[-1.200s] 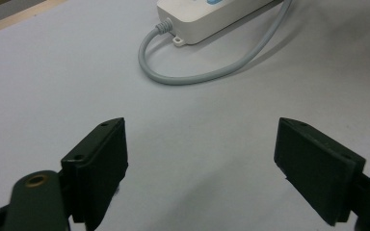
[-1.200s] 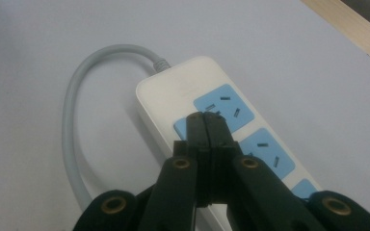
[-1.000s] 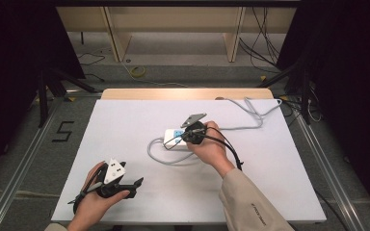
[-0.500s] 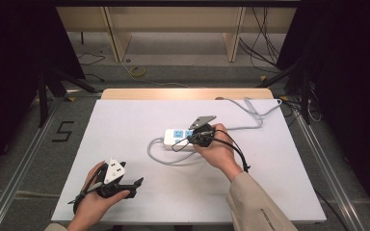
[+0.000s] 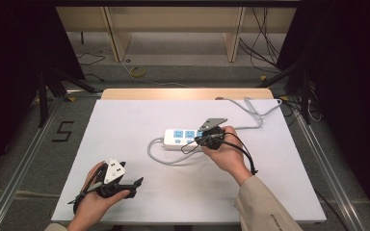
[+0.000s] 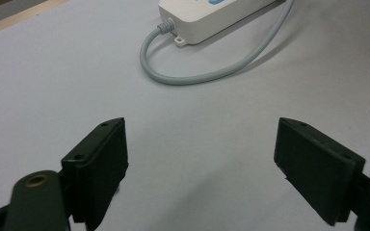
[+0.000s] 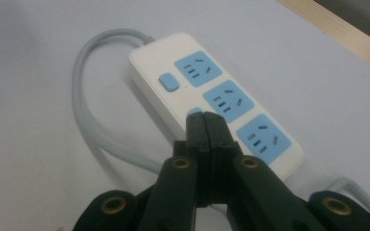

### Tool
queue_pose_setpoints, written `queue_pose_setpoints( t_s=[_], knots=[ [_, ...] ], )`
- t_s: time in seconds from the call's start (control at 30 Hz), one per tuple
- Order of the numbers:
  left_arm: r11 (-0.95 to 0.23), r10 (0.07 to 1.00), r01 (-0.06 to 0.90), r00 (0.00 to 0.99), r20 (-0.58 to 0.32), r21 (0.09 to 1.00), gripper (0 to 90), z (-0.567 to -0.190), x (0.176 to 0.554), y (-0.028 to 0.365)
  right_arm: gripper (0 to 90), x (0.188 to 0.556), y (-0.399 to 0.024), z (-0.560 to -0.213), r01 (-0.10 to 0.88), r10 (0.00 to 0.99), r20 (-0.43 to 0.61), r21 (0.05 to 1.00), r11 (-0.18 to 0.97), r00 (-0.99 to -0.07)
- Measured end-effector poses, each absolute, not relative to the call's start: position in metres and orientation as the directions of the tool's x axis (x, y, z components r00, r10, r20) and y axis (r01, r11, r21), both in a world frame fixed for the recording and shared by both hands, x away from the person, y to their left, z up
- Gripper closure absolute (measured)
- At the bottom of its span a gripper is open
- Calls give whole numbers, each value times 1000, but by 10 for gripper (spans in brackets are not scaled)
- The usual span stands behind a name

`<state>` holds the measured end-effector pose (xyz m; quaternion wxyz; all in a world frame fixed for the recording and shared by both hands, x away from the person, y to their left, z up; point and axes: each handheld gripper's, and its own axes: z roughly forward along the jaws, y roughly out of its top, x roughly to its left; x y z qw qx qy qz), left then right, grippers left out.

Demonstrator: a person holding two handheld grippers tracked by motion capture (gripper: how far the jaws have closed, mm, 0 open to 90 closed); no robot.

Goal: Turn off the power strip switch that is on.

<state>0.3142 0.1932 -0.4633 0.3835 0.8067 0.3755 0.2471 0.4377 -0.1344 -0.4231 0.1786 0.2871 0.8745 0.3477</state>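
Nearest the person, at the near left of the white table (image 5: 139, 120), the left gripper (image 5: 136, 183) rests low in the hand with its jaws wide apart and nothing between them; in the left gripper view it faces bare tabletop with the grey cord (image 6: 207, 74) curving beyond. It looks idle, so the risk there is small, though if it slid forward it could snag that loop of cord and drag the strip out of line. Farther in, right of centre, the right gripper (image 5: 195, 140) has its jaws pressed together and empty, their joined tip (image 7: 205, 120) poised just over the near edge of the power strip (image 5: 185, 136), by a small blue button (image 7: 194, 111) half hidden behind the tip. The likely job is pressing a switch with that closed tip (a judgement, since contact cannot be confirmed). The strip lies loose on a smooth top, so a slanted push could skid or tip it; the tip could also slip off the button onto a socket, or press the wrong button. Counted: two grippers, one power strip, three blue sockets (image 7: 198, 68), two blue buttons (image 7: 167, 82), one grey cord trailing off to the far right, one table.
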Motion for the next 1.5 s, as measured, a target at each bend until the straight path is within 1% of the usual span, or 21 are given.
queue_pose_setpoints(
  t_s=[0.93,1.1,1.27,1.5],
  knots=[
    [-421,799,422,591,108,803,194,-463,314,194,900,407,-189,-432,420,677,-79,730,539,-732],
    [-424,799,421,591,112,802,194,-463,315,194,875,400,-196,-433,420,683,-75,738,528,-727],
    [-422,799,422,591,110,802,193,-463,315,194,828,393,-203,-435,418,685,-74,742,523,-725],
    [-420,802,424,588,109,802,194,-464,314,194,718,384,-217,-441,413,691,-62,762,498,-720]
  ],
)
